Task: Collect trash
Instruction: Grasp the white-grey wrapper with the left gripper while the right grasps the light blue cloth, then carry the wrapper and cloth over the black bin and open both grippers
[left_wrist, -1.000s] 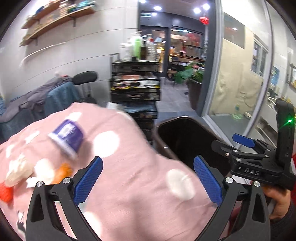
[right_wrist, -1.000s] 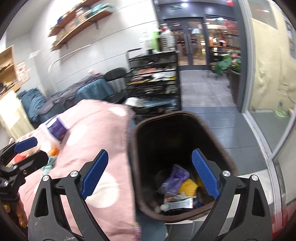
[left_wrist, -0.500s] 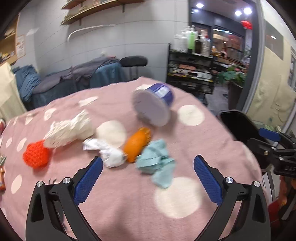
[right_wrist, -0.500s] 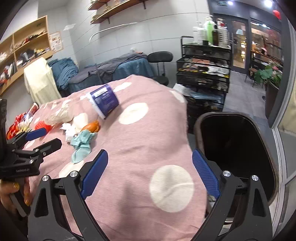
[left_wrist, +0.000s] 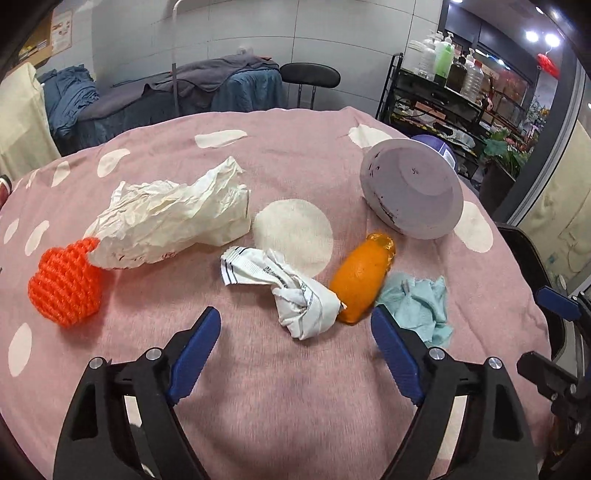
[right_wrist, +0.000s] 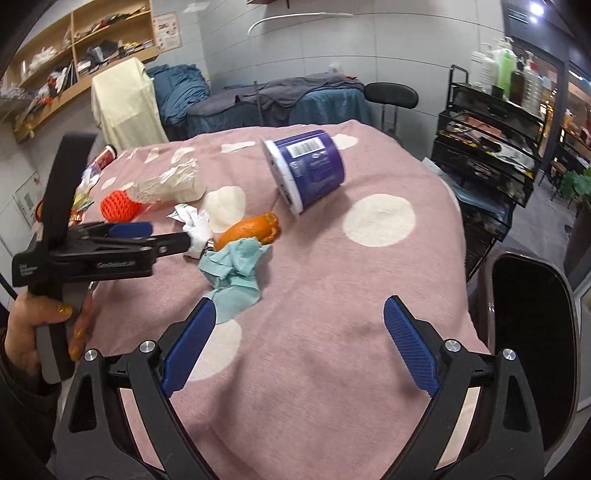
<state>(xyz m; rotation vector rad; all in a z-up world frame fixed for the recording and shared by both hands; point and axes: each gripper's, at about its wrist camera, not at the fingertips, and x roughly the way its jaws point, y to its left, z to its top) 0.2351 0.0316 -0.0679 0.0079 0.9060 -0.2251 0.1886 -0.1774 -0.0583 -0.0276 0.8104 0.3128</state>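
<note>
Premises: massage or beauty salon, shopfront type. Evidence: grey-and-blue draped treatment bed (right_wrist: 295, 98) against pale tiled wall; black round-seat stool (right_wrist: 391, 95); black wire trolley (right_wrist: 487, 122) topped with pump bottles (right_wrist: 498, 70); wooden wall shelves (right_wrist: 85, 48) holding folded items; glazed entrance doors (left_wrist: 498, 74) at right.

both grippers (left_wrist: 295, 343) (right_wrist: 299, 332) wide open

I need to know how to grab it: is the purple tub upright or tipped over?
Tipped over. The tub lies on its side on the pink cloth, its wide lidded end facing the left gripper.
</note>
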